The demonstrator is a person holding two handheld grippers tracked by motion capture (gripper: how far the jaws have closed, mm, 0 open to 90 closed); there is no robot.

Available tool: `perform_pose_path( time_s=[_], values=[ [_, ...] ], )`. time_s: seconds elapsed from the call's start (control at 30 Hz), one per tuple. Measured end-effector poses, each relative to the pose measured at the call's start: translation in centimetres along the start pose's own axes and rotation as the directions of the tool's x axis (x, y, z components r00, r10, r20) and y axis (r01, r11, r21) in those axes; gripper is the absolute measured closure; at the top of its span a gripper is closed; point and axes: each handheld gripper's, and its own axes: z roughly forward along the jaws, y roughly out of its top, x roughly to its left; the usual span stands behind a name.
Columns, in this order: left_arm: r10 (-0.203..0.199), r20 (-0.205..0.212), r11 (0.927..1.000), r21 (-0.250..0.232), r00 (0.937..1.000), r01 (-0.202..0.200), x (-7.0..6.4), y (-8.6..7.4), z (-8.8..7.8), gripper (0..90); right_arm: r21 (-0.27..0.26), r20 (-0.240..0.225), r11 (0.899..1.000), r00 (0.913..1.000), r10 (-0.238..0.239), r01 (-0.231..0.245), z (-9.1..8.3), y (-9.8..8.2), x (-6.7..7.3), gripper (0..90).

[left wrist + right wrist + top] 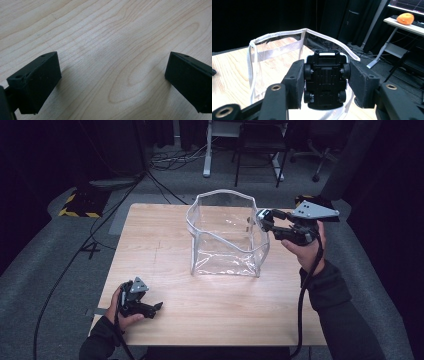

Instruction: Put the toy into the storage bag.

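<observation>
A small toy car sits clamped between the jaws of my right gripper, its black underside and wheels facing the camera. In the high view that right gripper hovers at the right rim of a clear plastic bag with white trim, which stands open on the wooden table. The bag's rim curves just beyond the car. My left gripper rests low at the table's front left, open, with nothing between its fingers but bare wood.
Beyond the far table edge are cables on the floor, a yellow-black marked block, desk legs and an office chair. A side desk with an orange object stands off to the right.
</observation>
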Motion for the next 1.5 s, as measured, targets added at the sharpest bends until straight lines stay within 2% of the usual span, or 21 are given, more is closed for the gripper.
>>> perform_pose_path(
  time_s=[0.4, 0.57, 0.77, 0.87, 0.93, 1.03, 1.17, 1.27, 1.5],
  values=[
    [-0.001, 0.001, 1.0000, 0.002, 1.0000, 0.001, 0.0, 0.0, 0.0, 0.5, 0.027, -0.050, 1.000, 0.9988, 0.003, -0.002, 3.3, 1.8, 0.6, 48.6],
    [-0.001, 0.001, 1.0000, 0.002, 1.0000, 0.001, 0.0, 0.0, 0.0, 0.6, 0.055, -0.064, 0.999, 0.9980, 0.003, 0.000, 5.1, 2.5, 1.2, 48.6],
    [-0.001, -0.001, 1.0000, -0.001, 1.0000, 0.001, 0.0, 0.0, 0.0, 0.5, 0.077, -0.064, 0.997, 0.9979, 0.008, -0.003, 6.4, 3.0, 1.5, 48.7],
    [-0.001, -0.001, 1.0000, -0.001, 1.0000, 0.001, 0.0, 0.0, 0.0, 0.6, 0.106, -0.064, 0.994, 0.9979, 0.011, -0.004, 7.2, 3.3, 1.7, 48.6],
    [-0.001, -0.001, 1.0000, -0.001, 1.0000, 0.001, 0.0, 0.0, 0.0, 0.6, 0.118, -0.043, 0.993, 0.9991, 0.002, 0.003, 7.9, 3.5, 1.8, 48.6],
    [-0.001, -0.001, 1.0000, -0.001, 1.0000, 0.001, 0.0, 0.0, 0.0, 0.6, 0.122, -0.045, 0.993, 0.9990, 0.007, -0.002, 8.2, 3.6, 1.8, 48.6],
    [-0.001, -0.001, 1.0000, -0.001, 1.0000, 0.001, 0.0, 0.0, 0.0, 0.6, 0.149, -0.060, 0.989, 0.9982, 0.009, 0.000, 9.0, 3.9, 1.9, 48.6],
    [-0.001, -0.001, 1.0000, -0.001, 1.0000, 0.001, 0.0, 0.0, 0.0, 0.6, 0.186, -0.053, 0.982, 0.9985, -0.012, 0.021, 9.8, 4.0, 2.0, 48.6],
    [-0.001, 0.001, 1.0000, 0.002, 1.0000, 0.001, 0.0, 0.0, 0.0, 0.6, 0.239, -0.036, 0.971, 0.9992, -0.020, 0.028, 10.8, 3.6, 2.1, 48.6]
  ],
)
